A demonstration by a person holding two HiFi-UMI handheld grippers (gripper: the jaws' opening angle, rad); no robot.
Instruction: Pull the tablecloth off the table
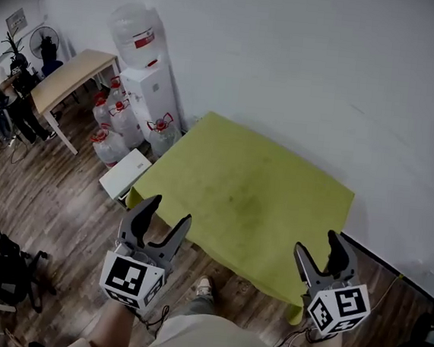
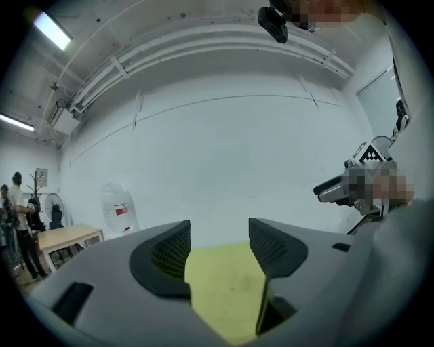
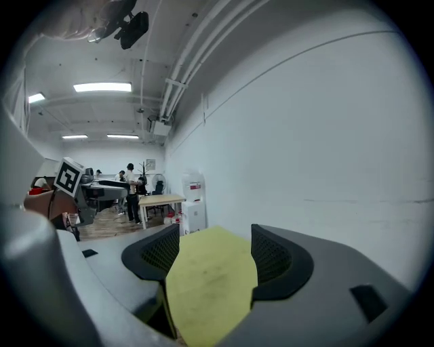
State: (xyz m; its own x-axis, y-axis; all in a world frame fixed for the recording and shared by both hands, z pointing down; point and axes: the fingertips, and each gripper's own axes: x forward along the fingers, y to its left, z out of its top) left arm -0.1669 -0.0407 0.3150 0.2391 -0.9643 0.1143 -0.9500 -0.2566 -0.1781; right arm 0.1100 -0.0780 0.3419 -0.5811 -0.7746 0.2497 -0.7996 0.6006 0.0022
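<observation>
Status: pre-grasp, nothing pulled yet. Left hand-held gripper point(image 1: 171, 210) hangs in the air just off the near-left corner of the tablecloth point(image 1: 250, 191), jaws wide apart, nothing between the pads (its own view only shows the yellow-green cloth through the gap, further out and lower). Tablecloth lies flat over the whole surface, which stands against the white wall point(image 1: 325, 80). The surface itself is fully covered, so I can't see it, only a short overhang on the near edge and a corner drooping at near-right. Right hand-held gripper point(image 1: 317, 243) sits just off the near-right corner, also wide and empty; same picture in its view, cloth ahead, no contact. My read: this is the approach step, one hand-held gripper lined up on each near corner. Next move calls for dropping both down to the near hem, getting one pad above and one below the overhang, closing on fabric at both corners, then drawing back toward the person evenly so the cloth slides off rather than bunching. Overhang looks short, so the bite probably has to be shallow. Writing, left to right: framed sheet point(image 1: 16, 20) on the far-left wall is too small to read. The bottle point(image 1: 137, 35) on the water dispenser point(image 1: 153, 86) carries a red label, text not legible. The marker cubes point(image 1: 132, 281) show black-and-white square codes, no words.
</observation>
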